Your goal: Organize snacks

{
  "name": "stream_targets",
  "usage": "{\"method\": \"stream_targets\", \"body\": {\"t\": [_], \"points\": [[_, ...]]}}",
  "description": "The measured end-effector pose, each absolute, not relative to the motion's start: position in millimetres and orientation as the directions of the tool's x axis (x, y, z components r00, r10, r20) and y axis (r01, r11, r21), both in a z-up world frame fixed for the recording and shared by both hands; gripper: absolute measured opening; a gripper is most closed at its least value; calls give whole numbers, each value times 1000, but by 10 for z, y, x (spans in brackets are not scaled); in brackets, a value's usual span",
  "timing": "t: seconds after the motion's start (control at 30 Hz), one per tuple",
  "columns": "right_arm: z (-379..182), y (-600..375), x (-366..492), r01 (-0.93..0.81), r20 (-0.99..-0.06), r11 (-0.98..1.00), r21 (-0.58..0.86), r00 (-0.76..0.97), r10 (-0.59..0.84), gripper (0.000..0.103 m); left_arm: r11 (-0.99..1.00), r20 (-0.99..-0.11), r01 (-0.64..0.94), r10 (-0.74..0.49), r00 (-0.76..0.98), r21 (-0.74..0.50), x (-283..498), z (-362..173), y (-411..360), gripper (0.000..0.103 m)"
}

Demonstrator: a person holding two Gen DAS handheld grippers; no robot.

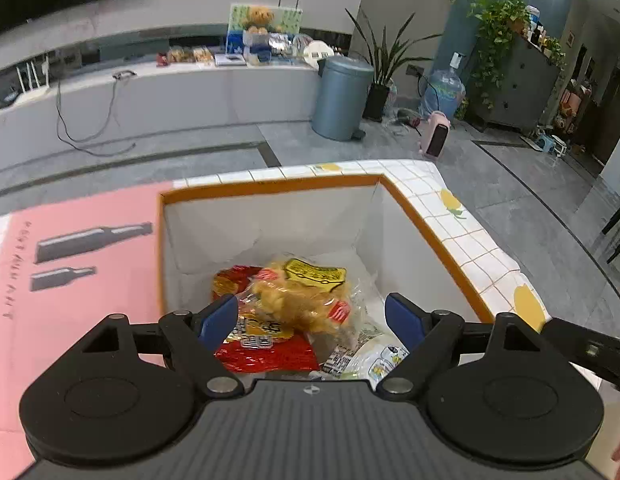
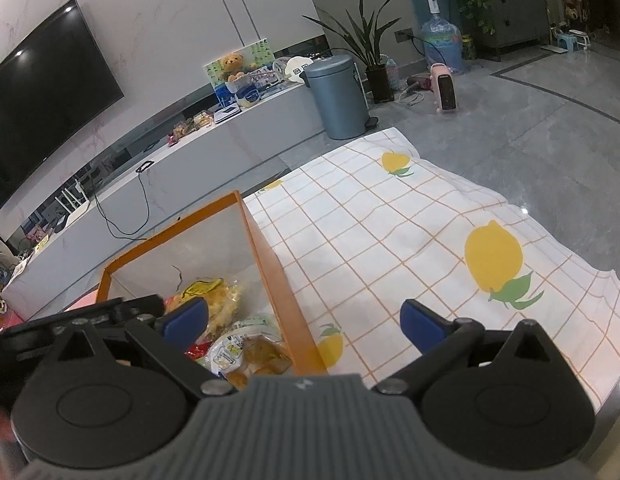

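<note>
An orange-rimmed box point(image 1: 429, 236) with white inner walls holds several snack packs: a yellow bag point(image 1: 306, 292), a red pack point(image 1: 270, 354) under it and a clear white-labelled pack point(image 1: 369, 354). My left gripper point(image 1: 311, 320) is open and empty, hovering over the box above the snacks. My right gripper point(image 2: 306, 320) is open and empty, straddling the box's right wall point(image 2: 278, 280), with the snacks point(image 2: 246, 348) below its left finger. The left gripper's body point(image 2: 82, 316) shows at the left of the right wrist view.
A pink box lid point(image 1: 82, 280) with bottle drawings lies left of the box. The table wears a white checked cloth with lemons point(image 2: 429, 240). Beyond its edge is grey floor with a bin point(image 2: 337, 96) and a TV bench point(image 1: 150, 96).
</note>
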State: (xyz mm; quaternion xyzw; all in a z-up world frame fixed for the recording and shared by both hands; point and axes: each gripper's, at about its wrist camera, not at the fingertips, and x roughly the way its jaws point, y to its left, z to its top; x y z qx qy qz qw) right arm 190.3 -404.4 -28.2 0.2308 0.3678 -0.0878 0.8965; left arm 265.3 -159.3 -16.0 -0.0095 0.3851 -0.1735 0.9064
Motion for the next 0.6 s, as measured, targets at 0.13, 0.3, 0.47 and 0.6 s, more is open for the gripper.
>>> {"method": "stream_targets", "body": {"t": [0.13,0.3,0.47,0.6], "points": [[-273,-3966,1895,298,-701,896,329,713,20,100,958,-634,282,-255,730,-61,2326,105,-1517,98],[-165,-3740,1756,191,-668,943,273,743,43,100,965,-579,253,-168,798,68,1809,373,-1465,98],[-2,-3577,1398,184,-680,937,299,729,74,100,978,-617,204,-140,774,34,1424,526,-1380,98],[263,-3449,978,151,-686,935,320,718,119,100,984,-673,176,-127,729,5,1244,597,-1376,98]]}}
